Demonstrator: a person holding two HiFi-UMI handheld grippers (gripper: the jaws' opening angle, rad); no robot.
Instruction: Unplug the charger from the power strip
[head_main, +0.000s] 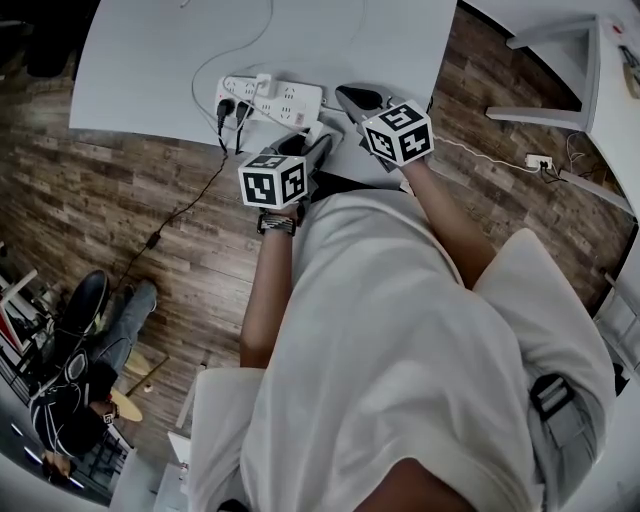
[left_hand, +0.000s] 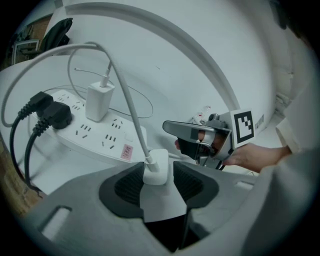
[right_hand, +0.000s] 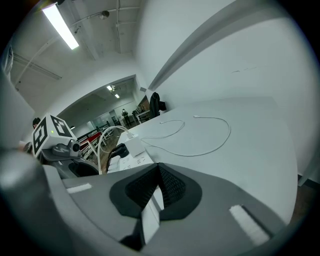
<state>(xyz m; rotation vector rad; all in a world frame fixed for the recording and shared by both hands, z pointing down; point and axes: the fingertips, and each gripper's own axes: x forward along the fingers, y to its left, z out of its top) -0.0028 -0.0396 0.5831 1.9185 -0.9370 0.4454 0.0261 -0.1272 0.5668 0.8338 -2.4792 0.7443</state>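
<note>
Head view: power strip (head_main: 285, 100) on white table (head_main: 150, 60); wood-plank floor (head_main: 90, 190).

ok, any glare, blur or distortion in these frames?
Head view: even, muted light, floor planks bowing at edges. Left gripper view: strong fisheye, black corners, power strip crisp. Right gripper view: same fisheye, ceiling light blown out, no motion blur.

I see a white strip (left_hand: 100, 136) with a pink sticker (left_hand: 127, 152), a white charger (left_hand: 100, 101), black plugs (left_hand: 54, 115), black-and-white patterned cubes (head_main: 273, 181) and a brown wood-grain floor (head_main: 120, 190).
</note>
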